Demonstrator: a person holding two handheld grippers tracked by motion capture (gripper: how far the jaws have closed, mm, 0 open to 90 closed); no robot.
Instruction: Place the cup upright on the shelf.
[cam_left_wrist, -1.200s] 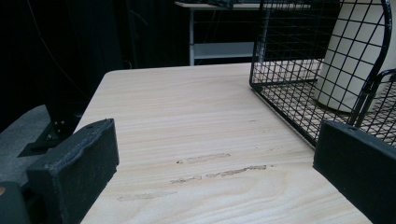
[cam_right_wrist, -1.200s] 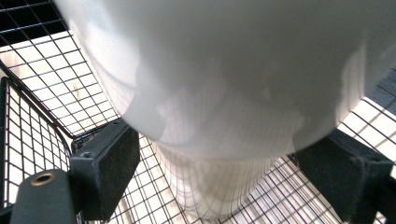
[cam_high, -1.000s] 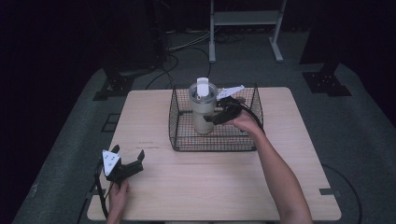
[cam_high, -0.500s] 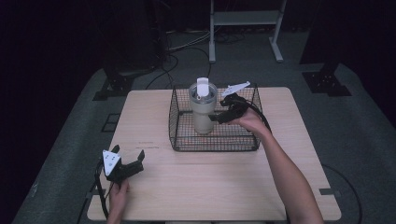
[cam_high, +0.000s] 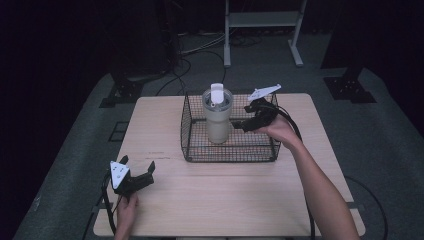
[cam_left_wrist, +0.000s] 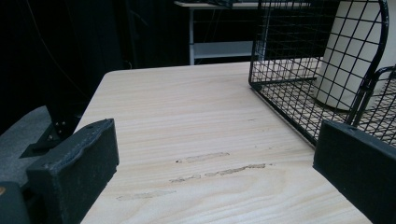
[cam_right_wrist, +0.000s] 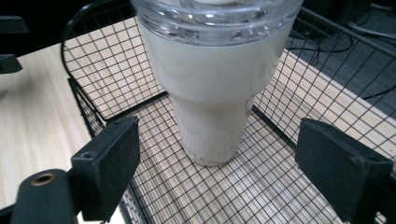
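The tumbler (cam_high: 217, 117) stands upright on the floor of the wire basket (cam_high: 229, 151), a little above the middle of the high view, its clear lid on top. The right tool (cam_high: 246, 123) sits just right of it in that frame, over the basket, jaws spread wide and holding nothing; in the right gripper view the cup (cam_right_wrist: 212, 88) rises between and beyond the two pads, clear of both. The left tool (cam_high: 140, 177) rests open and empty at the lower left of the tabletop (cam_high: 225, 200), well apart from the basket.

This looks like an approach for a grasp on the cup. To do it well, I would keep the jaws level and square to the body, slide in until the pads flank the narrower lower section, and close below the lid, since the lid's slick rim would likely slip. Watch the basket wall near the right pad; catching the wire could drag the basket. Lift straight up.
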